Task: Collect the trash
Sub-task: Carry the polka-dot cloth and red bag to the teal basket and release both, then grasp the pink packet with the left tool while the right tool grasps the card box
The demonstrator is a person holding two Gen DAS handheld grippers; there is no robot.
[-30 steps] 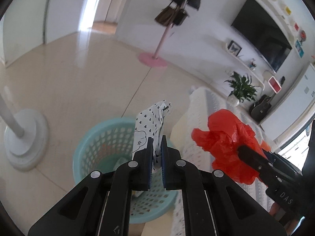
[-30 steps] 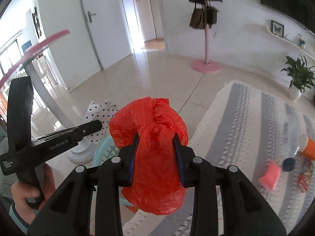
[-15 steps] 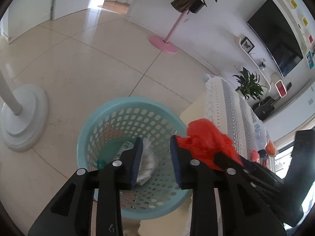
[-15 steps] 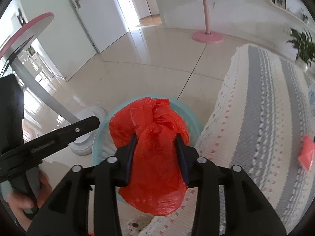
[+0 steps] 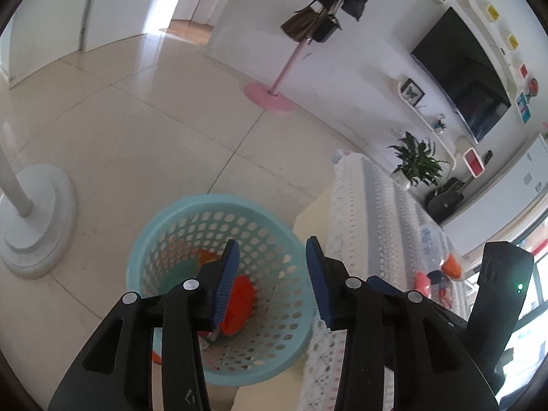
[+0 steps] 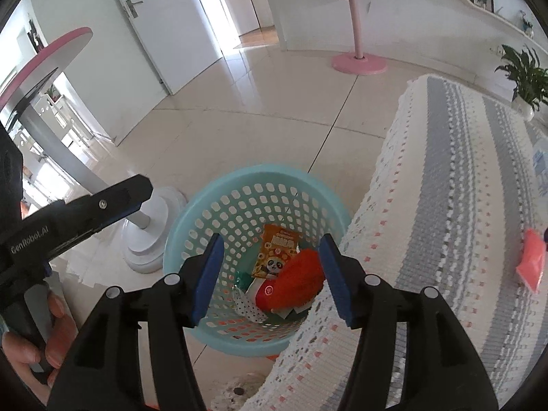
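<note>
Only clear text: "GenRobot.AI", white print on side of left gripper (image 6: 73, 215), seen in right wrist view. Orange snack packet (image 6: 277, 251) in teal basket (image 6: 219, 191) has a panda pic & some characters, too small to read. Water bottle (image 5: 431, 243) label on table: unreadable. Nothing else legible.

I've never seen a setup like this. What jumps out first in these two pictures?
The turquoise basket on the floor beside the cloth-covered table draws the eye, with a red bag and an orange snack packet lying inside. Above it hang two black claws, left claw and right claw, both opening with nothing between their blue pads.
</note>
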